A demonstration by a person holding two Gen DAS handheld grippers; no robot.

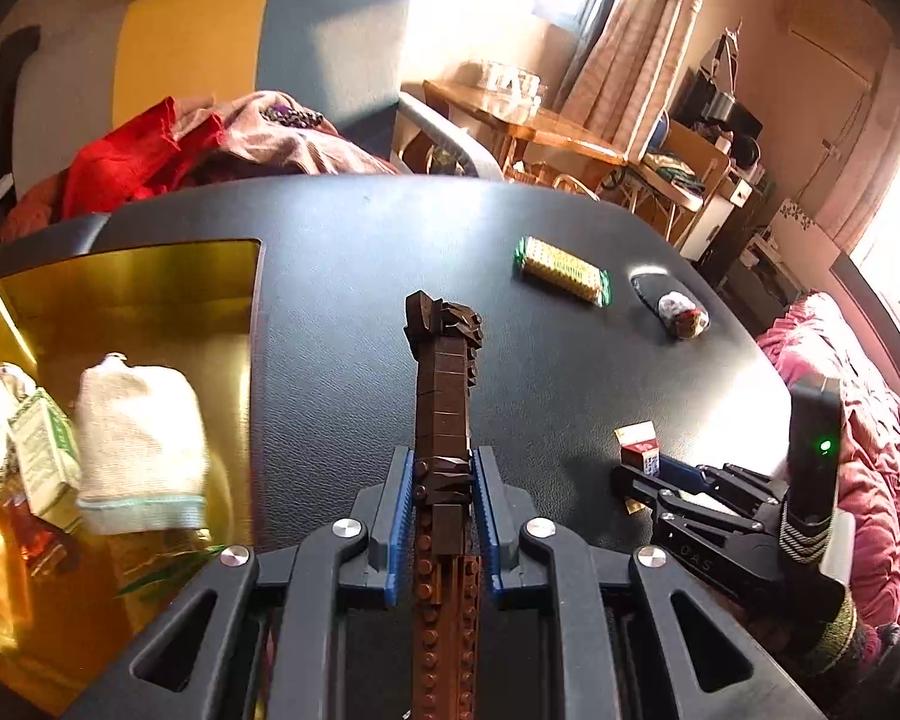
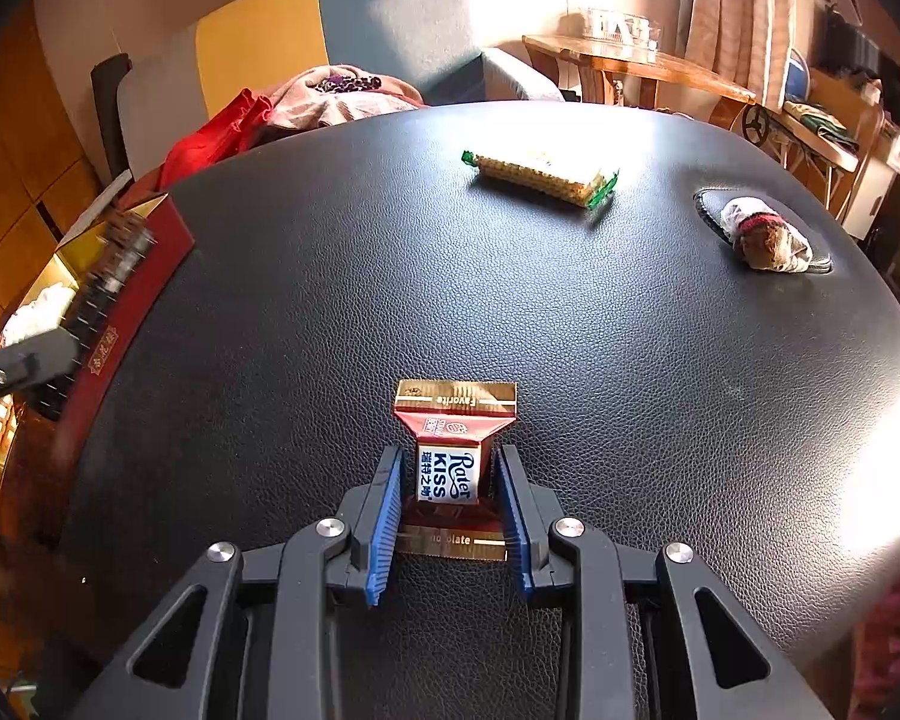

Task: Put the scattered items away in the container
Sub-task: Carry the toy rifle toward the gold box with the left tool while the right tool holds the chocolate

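Carrying phase: left gripper [image 1: 444, 480] pinching the brown brick-built stick [image 1: 444, 372], gold-lined box [image 1: 150, 300] at ten o'clock; right gripper [image 2: 450, 480] clamped on chocolate [image 2: 448, 474], needing lift next.

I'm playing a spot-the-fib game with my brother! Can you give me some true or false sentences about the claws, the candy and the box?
1. The left claw is shut on a brown brick-built toy. True.
2. The chocolate candy sits between the right claw's blue pads. True.
3. The cracker pack is already in the gold-lined box. False: it lies on the black table.
4. The box is empty. False: a white cloth bag and a small green carton are inside.
5. A small wrapped bundle lies on the table to the right of the cracker pack. True.
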